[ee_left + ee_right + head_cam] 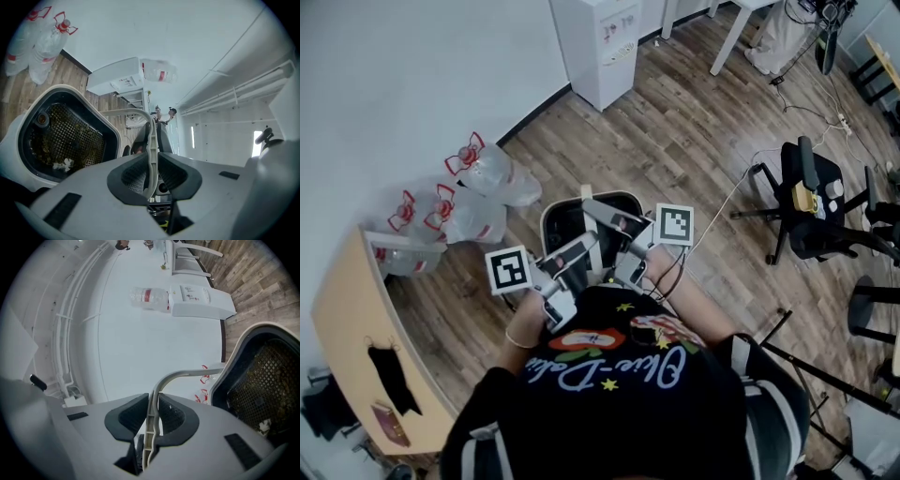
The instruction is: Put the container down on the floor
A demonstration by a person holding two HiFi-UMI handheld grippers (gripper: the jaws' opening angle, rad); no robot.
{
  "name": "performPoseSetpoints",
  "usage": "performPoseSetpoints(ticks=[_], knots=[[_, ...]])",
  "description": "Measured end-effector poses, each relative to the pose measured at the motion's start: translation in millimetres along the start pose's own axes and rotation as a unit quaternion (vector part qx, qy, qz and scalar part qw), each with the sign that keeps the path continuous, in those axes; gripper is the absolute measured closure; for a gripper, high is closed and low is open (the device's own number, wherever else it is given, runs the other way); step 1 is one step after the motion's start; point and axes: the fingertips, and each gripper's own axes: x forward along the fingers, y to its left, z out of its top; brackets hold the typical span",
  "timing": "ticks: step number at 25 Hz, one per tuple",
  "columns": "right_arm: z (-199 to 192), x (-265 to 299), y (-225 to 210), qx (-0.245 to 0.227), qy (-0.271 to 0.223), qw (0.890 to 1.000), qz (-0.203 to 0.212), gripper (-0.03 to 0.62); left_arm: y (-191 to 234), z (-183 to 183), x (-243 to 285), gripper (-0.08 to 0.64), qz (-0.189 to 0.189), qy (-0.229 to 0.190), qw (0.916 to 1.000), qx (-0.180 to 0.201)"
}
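Wood floor (694,141) fills room. White water dispenser (598,47) far, against wall; labels too small to read. Container (572,220), white rim, black mesh inside, centre, just beyond person's chest. Clear bottles (478,192), red caps, left by wall. Black shirt (619,394): white script, not legible. Left gripper (151,171), right gripper (152,416): both clamped narrow on container's thin grey handle (151,140).
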Motion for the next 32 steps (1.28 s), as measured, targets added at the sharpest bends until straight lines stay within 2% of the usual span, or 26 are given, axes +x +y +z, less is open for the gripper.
performPoseSetpoints(ticks=[8,20,32], knots=[[21.6,34.4,-6.3,0.001,0.007,1.000,-0.009,0.535,4.2,39.9,2.3,0.497,-0.003,-0.006,0.9999,-0.014],[80.5,86.6,-17.2,-0.014,-0.014,0.999,-0.033,0.535,13.1,116.2,22.9,0.497,-0.013,0.022,0.9994,-0.022],[142.7,131.9,-17.9,-0.024,-0.055,0.996,-0.060,0.535,10.2,189.7,49.7,0.497,-0.037,0.064,0.9968,-0.028]])
